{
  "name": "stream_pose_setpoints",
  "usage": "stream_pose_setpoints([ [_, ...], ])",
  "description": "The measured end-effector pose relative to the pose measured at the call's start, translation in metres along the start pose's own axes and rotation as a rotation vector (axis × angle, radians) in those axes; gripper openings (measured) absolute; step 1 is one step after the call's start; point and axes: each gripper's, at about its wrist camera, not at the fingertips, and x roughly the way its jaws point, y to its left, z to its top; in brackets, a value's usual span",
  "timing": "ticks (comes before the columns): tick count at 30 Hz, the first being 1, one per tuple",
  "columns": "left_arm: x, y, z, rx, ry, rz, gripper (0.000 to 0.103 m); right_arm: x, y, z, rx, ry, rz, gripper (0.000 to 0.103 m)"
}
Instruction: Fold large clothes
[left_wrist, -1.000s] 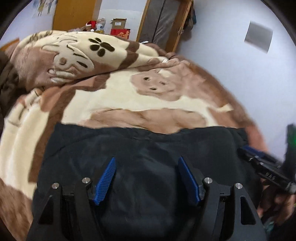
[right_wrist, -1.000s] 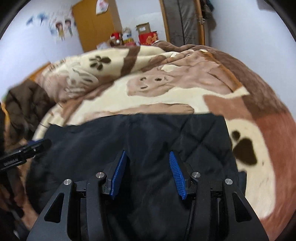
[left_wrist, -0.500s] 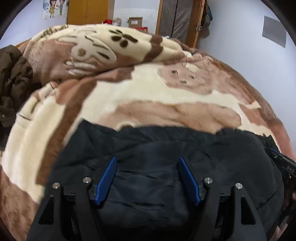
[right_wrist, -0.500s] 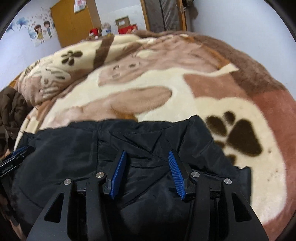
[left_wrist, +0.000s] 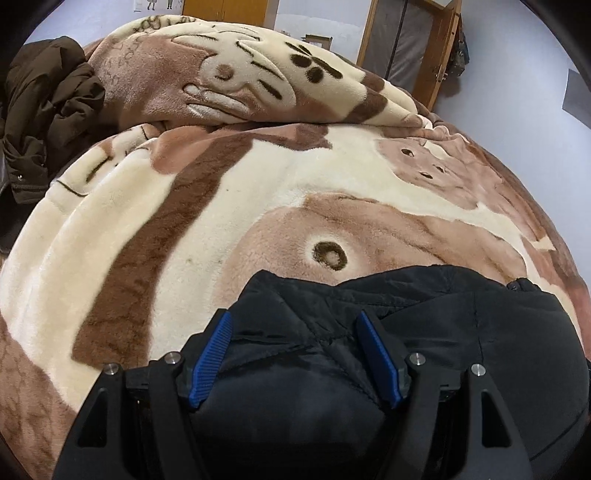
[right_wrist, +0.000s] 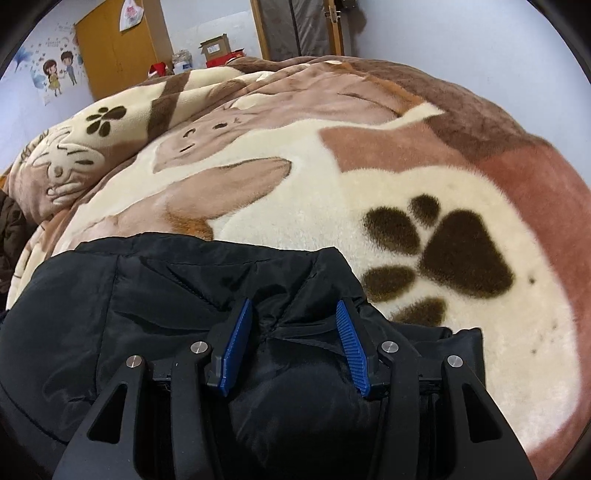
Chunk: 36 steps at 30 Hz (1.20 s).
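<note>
no text, label or number is legible anywhere.

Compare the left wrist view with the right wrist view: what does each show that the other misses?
Only the left wrist view shows the left gripper and the grey panel on the wall. Only the right wrist view shows the right gripper, the big paw print, the cartoon wall stickers and the cardboard box. Both share the black jacket, bunched between each gripper's fingers, the bear blanket and the brown coat.
</note>
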Motion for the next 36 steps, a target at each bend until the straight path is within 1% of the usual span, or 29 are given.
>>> stream_pose_setpoints([
  [4, 0.003, 0.000, -0.004, -0.002, -0.015, 0.004, 0.074, 0.004, 0.002, -0.002, -0.008, -0.009, -0.016, 0.047],
  [6, 0.004, -0.002, -0.002, 0.002, -0.011, 0.013, 0.074, 0.005, 0.004, -0.001, -0.013, -0.007, -0.024, 0.047],
  [8, 0.002, -0.006, 0.002, 0.019, 0.009, 0.040, 0.073, 0.003, 0.004, 0.002, -0.015, 0.004, -0.030, 0.048],
  [10, -0.010, -0.009, 0.010, 0.027, 0.022, 0.056, 0.071, -0.002, 0.006, 0.007, -0.021, 0.023, -0.043, 0.048],
  [12, -0.028, -0.009, 0.014, 0.014, 0.008, 0.047, 0.060, -0.018, 0.010, 0.013, -0.030, 0.022, -0.067, 0.048],
  [13, -0.040, -0.012, 0.016, 0.008, -0.006, 0.028, 0.056, -0.028, 0.013, 0.015, -0.027, 0.009, -0.070, 0.048],
  [14, -0.051, -0.017, 0.017, 0.009, -0.017, 0.004, 0.049, -0.039, 0.015, 0.017, -0.018, -0.011, -0.057, 0.048],
  [16, -0.075, -0.037, 0.018, 0.040, -0.059, -0.055, 0.048, -0.063, 0.024, 0.020, -0.004, -0.057, -0.020, 0.048],
  [18, -0.095, -0.061, 0.016, 0.082, -0.101, -0.118, 0.048, -0.088, 0.041, 0.021, -0.016, -0.115, 0.009, 0.048],
  [19, -0.101, -0.075, 0.013, 0.106, -0.114, -0.155, 0.048, -0.097, 0.051, 0.019, -0.030, -0.143, 0.035, 0.048],
  [20, -0.104, -0.087, 0.011, 0.124, -0.118, -0.180, 0.048, -0.102, 0.059, 0.018, -0.044, -0.150, 0.059, 0.048],
  [22, -0.101, -0.109, 0.004, 0.146, -0.100, -0.211, 0.048, -0.100, 0.074, 0.014, -0.066, -0.124, 0.107, 0.048],
  [24, -0.090, -0.126, -0.003, 0.174, -0.066, -0.223, 0.048, -0.088, 0.087, 0.008, -0.121, -0.083, 0.118, 0.048],
  [25, -0.082, -0.132, -0.007, 0.187, -0.038, -0.225, 0.048, -0.078, 0.092, 0.004, -0.146, -0.049, 0.126, 0.048],
  [26, -0.072, -0.137, -0.011, 0.190, -0.006, -0.229, 0.048, -0.068, 0.095, 0.001, -0.164, -0.023, 0.124, 0.048],
  [28, -0.049, -0.142, -0.020, 0.207, 0.051, -0.206, 0.048, -0.053, 0.096, -0.007, -0.192, -0.017, 0.097, 0.048],
  [29, -0.041, -0.144, -0.023, 0.212, 0.068, -0.195, 0.048, -0.047, 0.095, -0.010, -0.192, -0.012, 0.095, 0.048],
  [31, -0.031, -0.145, -0.025, 0.210, 0.078, -0.190, 0.048, -0.033, 0.087, -0.012, -0.162, 0.005, 0.108, 0.048],
  [33, -0.025, -0.150, -0.030, 0.228, 0.075, -0.168, 0.048, -0.022, 0.083, -0.015, -0.156, 0.018, 0.102, 0.047],
  [36, -0.018, -0.155, -0.038, 0.247, 0.066, -0.143, 0.048, -0.016, 0.081, -0.021, -0.158, 0.014, 0.093, 0.047],
])
